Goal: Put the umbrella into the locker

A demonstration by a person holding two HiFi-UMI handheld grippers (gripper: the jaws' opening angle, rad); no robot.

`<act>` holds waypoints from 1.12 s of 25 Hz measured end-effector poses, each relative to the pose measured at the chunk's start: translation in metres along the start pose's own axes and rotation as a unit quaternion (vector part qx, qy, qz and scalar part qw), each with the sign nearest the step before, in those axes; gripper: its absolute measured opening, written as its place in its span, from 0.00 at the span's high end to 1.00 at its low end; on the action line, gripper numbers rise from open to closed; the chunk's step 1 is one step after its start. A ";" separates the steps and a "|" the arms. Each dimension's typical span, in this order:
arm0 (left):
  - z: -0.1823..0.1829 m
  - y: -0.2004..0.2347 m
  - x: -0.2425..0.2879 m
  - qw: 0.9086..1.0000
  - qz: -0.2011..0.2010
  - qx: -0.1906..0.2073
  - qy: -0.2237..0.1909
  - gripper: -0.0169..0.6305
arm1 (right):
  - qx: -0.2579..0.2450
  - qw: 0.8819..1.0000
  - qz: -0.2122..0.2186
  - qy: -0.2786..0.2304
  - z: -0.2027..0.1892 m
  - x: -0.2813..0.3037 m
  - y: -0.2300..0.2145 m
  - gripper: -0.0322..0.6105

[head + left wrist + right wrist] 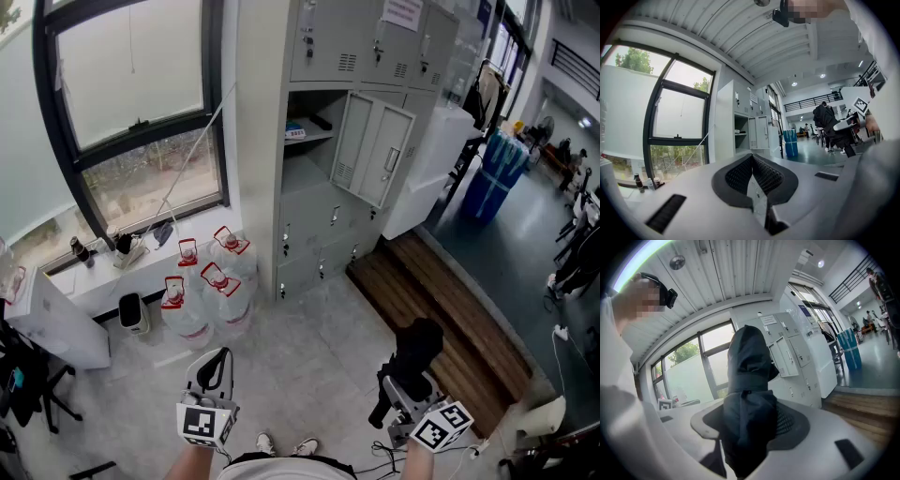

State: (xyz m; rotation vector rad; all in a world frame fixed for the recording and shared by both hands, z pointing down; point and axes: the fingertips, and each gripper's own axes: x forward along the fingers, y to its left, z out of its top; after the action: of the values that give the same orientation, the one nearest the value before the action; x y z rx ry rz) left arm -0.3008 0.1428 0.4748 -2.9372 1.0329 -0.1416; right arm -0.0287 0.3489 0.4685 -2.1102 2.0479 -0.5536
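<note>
My right gripper point(752, 420) clamps the folded black umbrella point(747, 366), well short of the open locker point(302, 164). My left gripper point(752, 165) is closed, empty. I should approach steadily, clearing the door point(375, 148).

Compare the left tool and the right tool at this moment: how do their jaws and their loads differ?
The left tool has its jaws closed together, while the right tool has its jaws spread wide. The left tool is empty, whereas the right tool grips a folded black umbrella that sticks out ahead of its jaws. What they share: both point toward the grey lockers.
</note>
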 end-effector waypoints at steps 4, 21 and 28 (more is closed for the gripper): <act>0.001 -0.012 0.003 1.000 -0.001 -0.002 -0.003 0.94 | -0.003 1.000 0.004 0.000 0.002 -0.004 -0.006 0.56; 0.007 -0.051 0.004 1.000 0.000 0.005 -0.006 0.94 | -0.010 1.000 0.027 -0.007 0.008 -0.021 -0.024 0.56; -0.004 -0.080 0.012 1.000 -0.006 0.004 0.000 0.94 | -0.014 0.999 0.036 -0.009 0.006 -0.025 -0.042 0.56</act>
State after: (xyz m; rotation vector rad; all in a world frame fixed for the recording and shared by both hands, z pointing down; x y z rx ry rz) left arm -0.2421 0.1977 0.4840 -2.9371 1.0128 -0.1458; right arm 0.0128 0.3755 0.4736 -2.0395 2.1235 -0.4956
